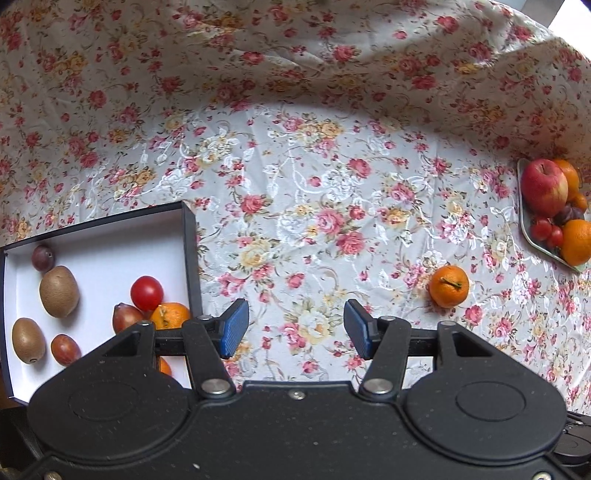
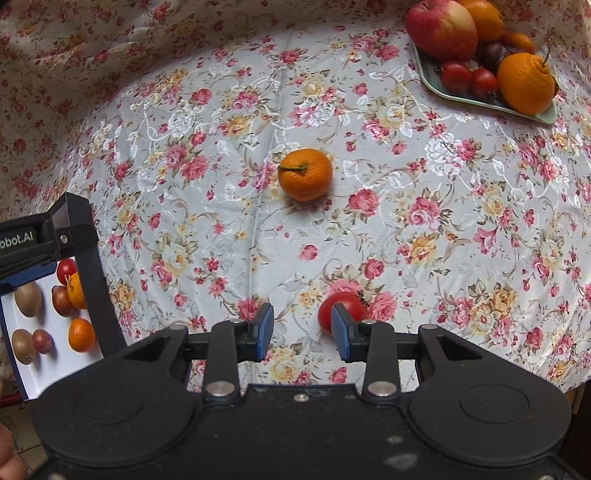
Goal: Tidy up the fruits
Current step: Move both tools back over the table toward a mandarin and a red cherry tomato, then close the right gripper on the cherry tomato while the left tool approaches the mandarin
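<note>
A loose tangerine (image 1: pixel 448 286) lies on the floral cloth, right of my open, empty left gripper (image 1: pixel 295 328); it also shows in the right wrist view (image 2: pixel 305 179). A red tomato (image 2: pixel 341 308) lies on the cloth, partly hidden behind the right finger of my open right gripper (image 2: pixel 302 330), not between the jaws. A dark box with a white inside (image 1: pixel 110 243) at the left holds kiwis (image 1: pixel 59 291), a tomato (image 1: pixel 147 292), grapes and tangerines. A green tray (image 2: pixel 428 79) at the far right holds an apple (image 2: pixel 441 29), oranges and tomatoes.
The floral cloth rises as a backdrop behind the table (image 1: pixel 258 74). The table's right front edge shows in the right wrist view (image 2: pixel 576 384). The left gripper's body (image 2: pixel 26 243) sits above the box in that view.
</note>
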Tool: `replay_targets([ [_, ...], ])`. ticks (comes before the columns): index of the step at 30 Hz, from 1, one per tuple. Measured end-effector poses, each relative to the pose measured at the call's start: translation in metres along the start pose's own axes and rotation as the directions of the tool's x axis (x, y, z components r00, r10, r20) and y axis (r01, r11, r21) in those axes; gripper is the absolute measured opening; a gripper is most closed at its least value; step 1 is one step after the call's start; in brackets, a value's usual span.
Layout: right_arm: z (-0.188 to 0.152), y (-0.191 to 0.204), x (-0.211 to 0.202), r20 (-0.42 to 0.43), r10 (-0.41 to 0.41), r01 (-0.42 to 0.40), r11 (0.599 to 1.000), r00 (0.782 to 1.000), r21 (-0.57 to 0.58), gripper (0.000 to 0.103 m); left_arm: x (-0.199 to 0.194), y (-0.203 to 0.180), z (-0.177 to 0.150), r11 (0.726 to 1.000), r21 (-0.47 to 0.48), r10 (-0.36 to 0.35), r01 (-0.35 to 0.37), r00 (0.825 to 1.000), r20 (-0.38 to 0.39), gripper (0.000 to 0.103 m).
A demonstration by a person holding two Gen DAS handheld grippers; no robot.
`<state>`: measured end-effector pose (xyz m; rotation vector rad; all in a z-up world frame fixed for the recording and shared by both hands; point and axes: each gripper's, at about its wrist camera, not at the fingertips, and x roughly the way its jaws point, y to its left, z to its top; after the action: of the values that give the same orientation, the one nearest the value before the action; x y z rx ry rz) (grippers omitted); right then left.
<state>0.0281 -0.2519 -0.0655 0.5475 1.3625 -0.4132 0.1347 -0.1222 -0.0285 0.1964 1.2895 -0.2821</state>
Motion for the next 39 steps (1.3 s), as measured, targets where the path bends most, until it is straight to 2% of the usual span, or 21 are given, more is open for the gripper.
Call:
replay_targets([
  [11, 0.003, -0.067, -0.011, -0.015, -0.006, 0.007, 0.995, 1.0, 0.099, 0.038, 0.011, -0.067, -0.01, 0.993, 0.094, -0.067, 0.071, 0.997, -0.049, 0.061],
  [15, 0.003, -0.087, -0.01, -0.038, 0.005, 0.0, 0.991, 0.999, 0.137, 0.038, 0.019, -0.085, -0.02, 0.987, 0.155, -0.036, 0.045, 0.998, -0.058, 0.061],
  [18, 0.002, -0.095, -0.012, -0.045, 0.022, -0.015, 0.987, 0.999, 0.159, 0.038, 0.025, -0.089, -0.023, 0.987, 0.161, -0.003, 0.012, 0.998, -0.058, 0.061],
  [27, 0.001, -0.078, -0.004, -0.076, 0.072, -0.061, 0.989, 0.994, 0.133, 0.038, 0.043, -0.077, -0.022, 0.997, 0.074, 0.031, -0.022, 0.992, -0.119, 0.061],
  [39, 0.003, -0.048, 0.012, -0.086, 0.092, -0.085, 0.993, 0.992, 0.081, 0.038, 0.034, -0.062, -0.014, 0.996, 0.072, 0.05, -0.044, 0.995, -0.081, 0.061],
])
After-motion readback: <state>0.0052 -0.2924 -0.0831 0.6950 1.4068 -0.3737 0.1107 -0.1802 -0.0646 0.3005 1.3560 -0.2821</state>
